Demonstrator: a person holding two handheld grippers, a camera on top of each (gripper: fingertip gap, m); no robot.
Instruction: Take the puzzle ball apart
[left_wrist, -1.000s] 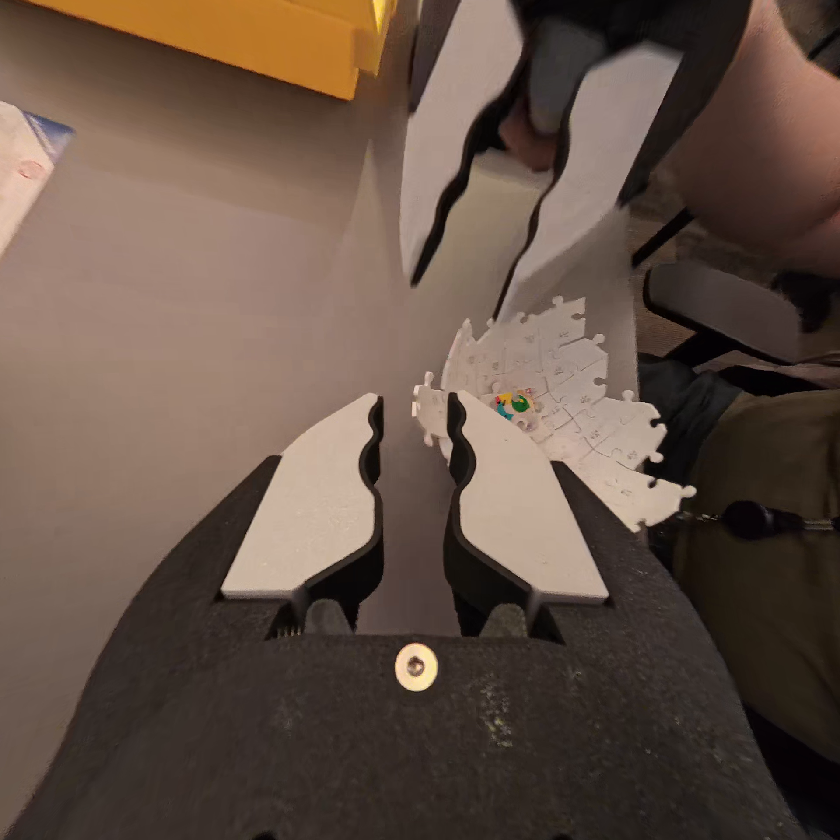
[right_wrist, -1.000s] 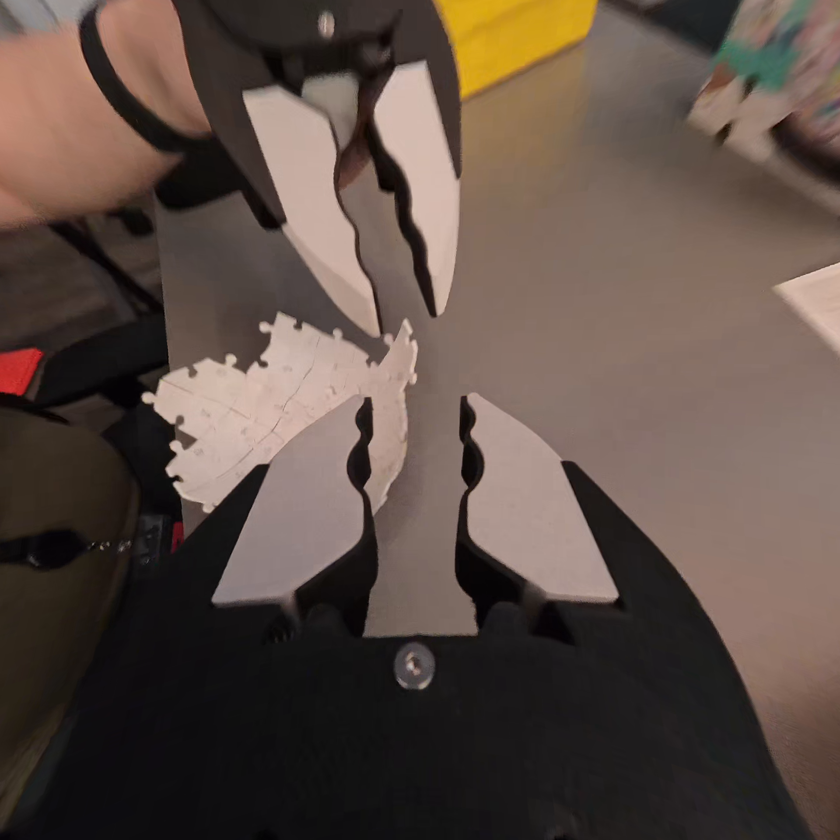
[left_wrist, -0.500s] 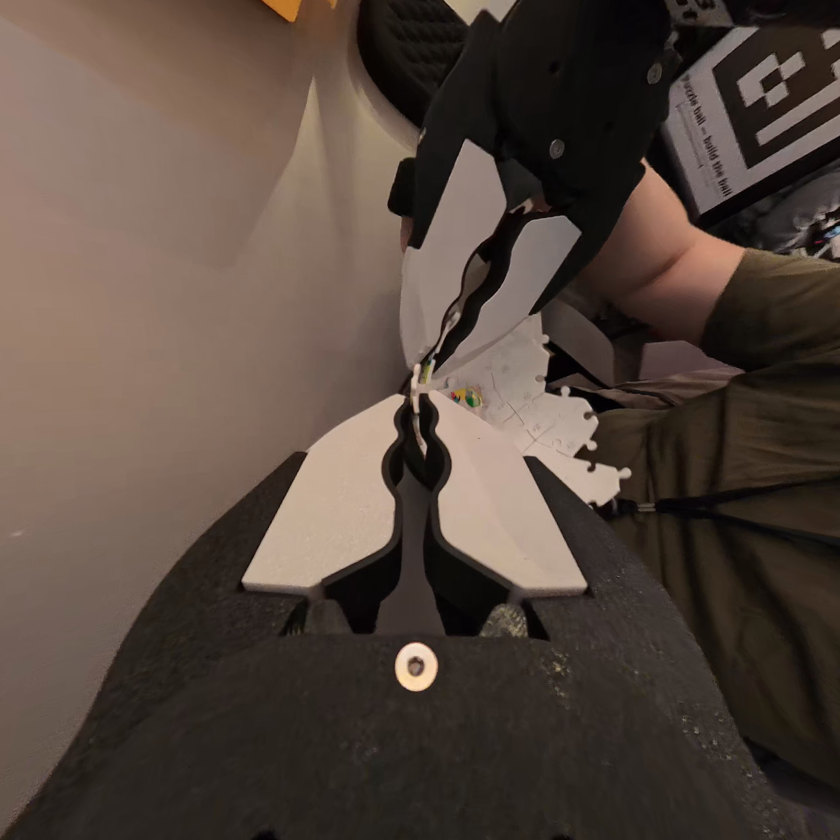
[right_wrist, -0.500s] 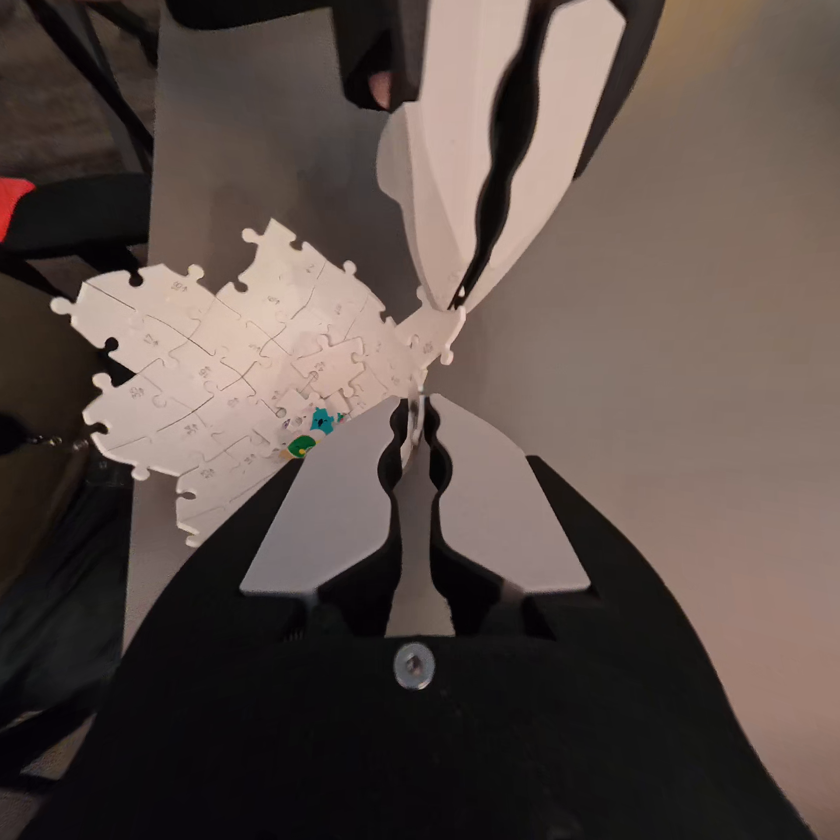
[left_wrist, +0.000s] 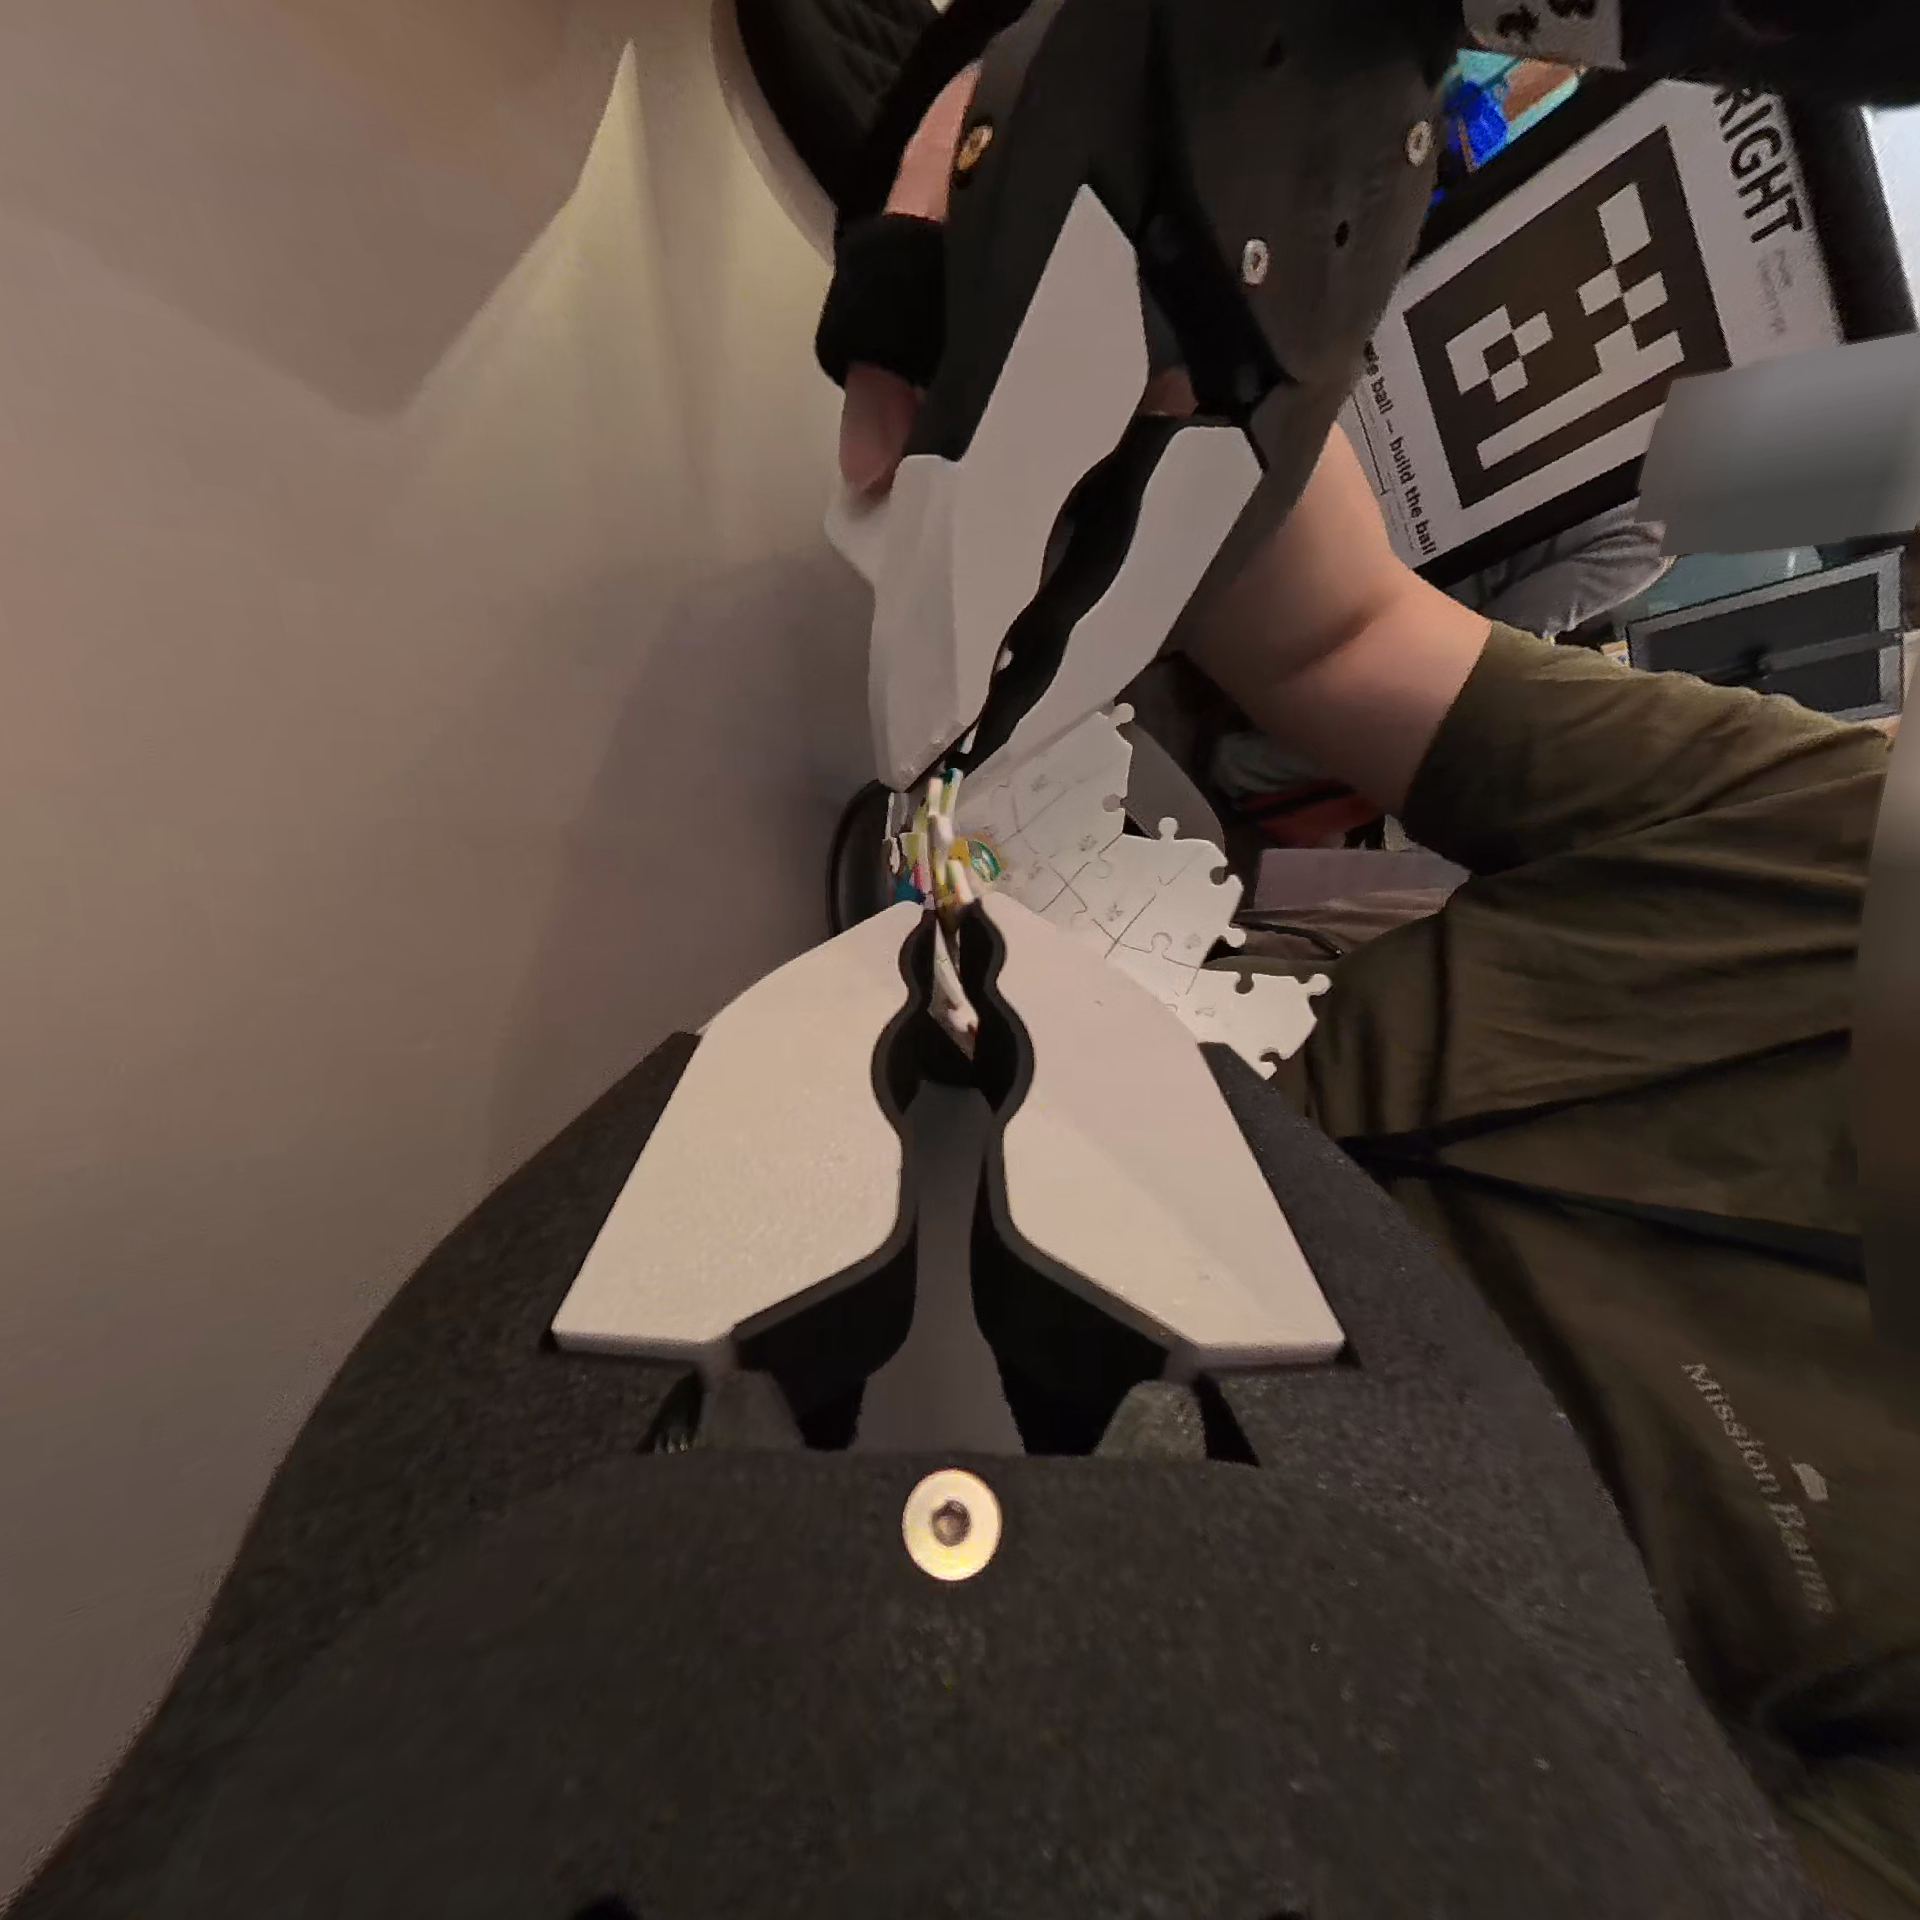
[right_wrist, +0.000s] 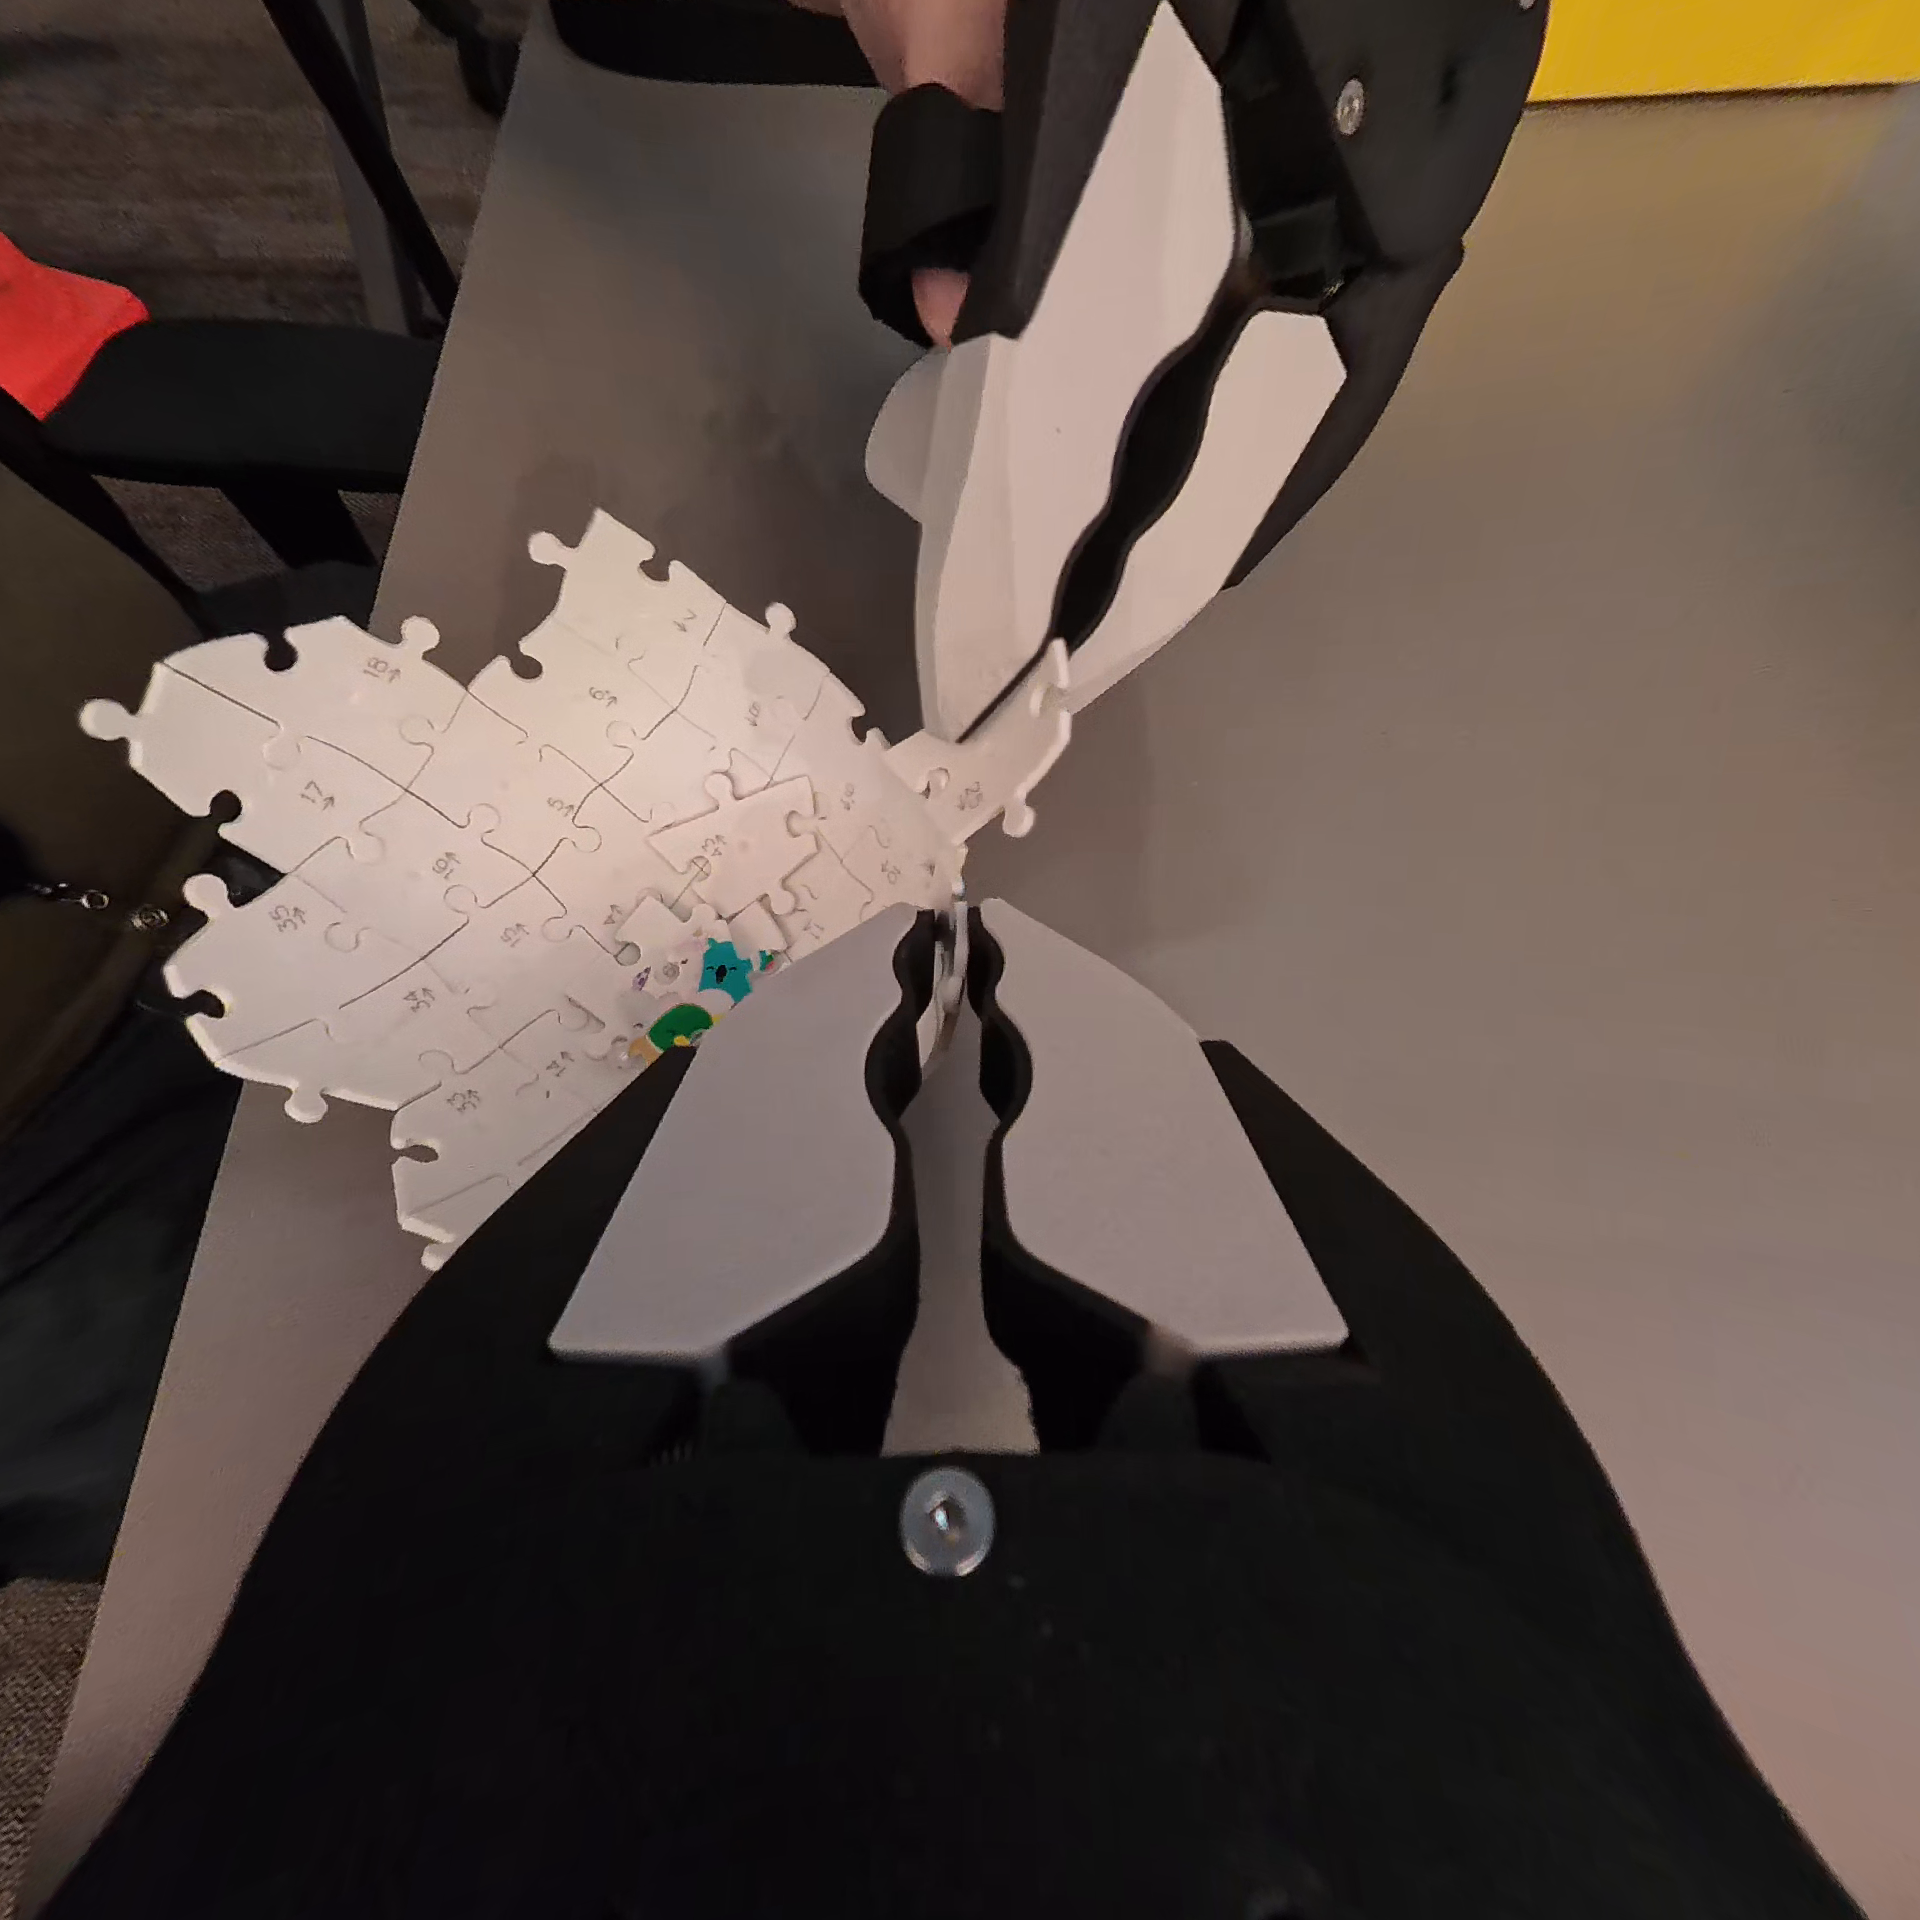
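A curved shell of joined white pieces, all that is seen of the puzzle ball (right_wrist: 499, 883), is held up off the grey table (right_wrist: 1558, 831) between 2 grippers, its numbered inner face turned toward the right wrist camera. The right gripper (right_wrist: 951, 920) is closed almost fully on the shell's rim, with only a thin edge of plastic showing between its fingertips. The left gripper (left_wrist: 948, 920) is likewise pinched nearly shut, and what it has hold of is a single edge piece (right_wrist: 987, 769) that juts from the same rim, joined to the shell by its tab. The 2 grips are thus seen just beside each other on 1 stretch of rim, tips facing from opposite sides, while the bulk of the shell fans away toward the person's olive sleeve (left_wrist: 1662, 935). A few loose-looking pieces with coloured print (right_wrist: 717, 977) are seen lying in the hollow near the right gripper. The coming separation is judged to turn on the seam between the 2 pinches: the edge piece lies on the left gripper's side of it, the shell on the right's, so a pull or twist across that seam would be needed. Because neighbouring joints are close by, more than 1 piece could be freed at once.
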